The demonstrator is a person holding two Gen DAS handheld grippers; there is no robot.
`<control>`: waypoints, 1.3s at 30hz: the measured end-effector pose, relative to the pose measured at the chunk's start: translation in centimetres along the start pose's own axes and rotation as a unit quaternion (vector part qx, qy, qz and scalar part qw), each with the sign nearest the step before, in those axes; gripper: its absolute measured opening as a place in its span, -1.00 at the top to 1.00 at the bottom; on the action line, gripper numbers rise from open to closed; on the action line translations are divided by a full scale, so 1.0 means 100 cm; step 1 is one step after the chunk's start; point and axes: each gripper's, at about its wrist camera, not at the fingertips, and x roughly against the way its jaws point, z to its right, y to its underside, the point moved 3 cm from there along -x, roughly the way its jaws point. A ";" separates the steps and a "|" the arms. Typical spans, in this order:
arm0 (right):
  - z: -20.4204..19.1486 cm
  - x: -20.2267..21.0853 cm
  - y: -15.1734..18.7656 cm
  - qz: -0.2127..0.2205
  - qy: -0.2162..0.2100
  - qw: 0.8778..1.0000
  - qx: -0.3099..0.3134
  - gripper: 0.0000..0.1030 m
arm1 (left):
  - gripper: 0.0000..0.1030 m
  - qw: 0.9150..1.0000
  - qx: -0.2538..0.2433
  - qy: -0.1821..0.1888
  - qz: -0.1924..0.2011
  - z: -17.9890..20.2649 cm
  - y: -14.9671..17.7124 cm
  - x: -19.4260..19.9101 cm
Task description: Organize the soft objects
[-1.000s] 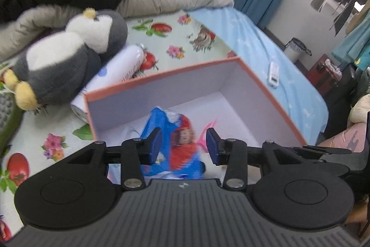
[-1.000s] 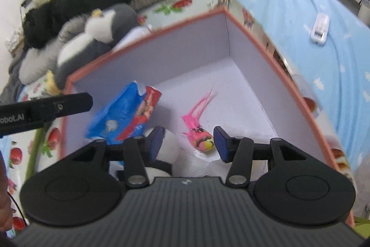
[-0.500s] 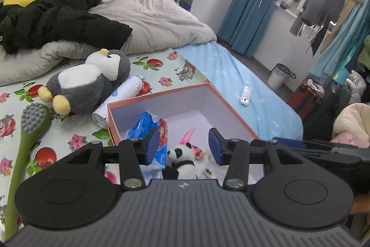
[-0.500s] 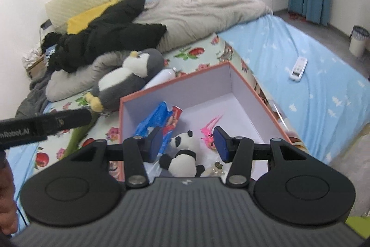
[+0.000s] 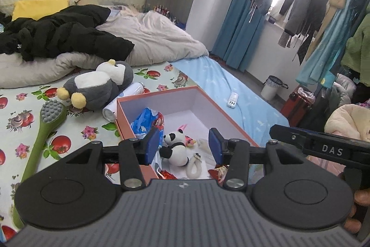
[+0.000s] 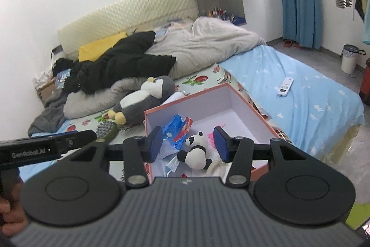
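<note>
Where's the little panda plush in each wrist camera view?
Left wrist: panda plush lies low centre, inside the orange box, framed between the gripper's open fingers.
Right wrist: panda plush low centre, same box.
Shared landmark: penguin plush beyond the box.

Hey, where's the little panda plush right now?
The panda plush lies inside the orange box, at its near end, between the blue snack bag and the pink toy; both wrist views show it between open fingers.
</note>
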 end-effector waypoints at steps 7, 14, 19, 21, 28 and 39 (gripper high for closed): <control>-0.007 0.046 0.023 0.033 0.004 0.999 -0.006 0.00 | -0.03 1.000 -0.013 0.001 0.018 0.013 0.025 0.042; -0.013 0.062 0.051 0.036 0.013 0.999 -0.006 0.00 | -0.02 0.999 -0.023 -0.012 0.029 0.023 0.048 0.072; -0.018 0.067 0.066 0.033 0.012 0.999 -0.007 0.00 | -0.03 0.999 -0.020 -0.016 0.029 0.026 0.065 0.084; -0.021 0.068 0.070 0.030 0.012 0.999 -0.001 0.00 | -0.02 0.999 -0.016 -0.020 0.027 0.024 0.070 0.084; -0.027 0.074 0.081 0.026 0.016 0.999 0.011 0.00 | -0.03 0.999 -0.016 -0.033 0.018 0.019 0.087 0.087; -0.029 0.070 0.093 0.014 0.019 1.000 0.014 0.00 | -0.03 0.999 -0.006 -0.039 0.013 0.010 0.093 0.086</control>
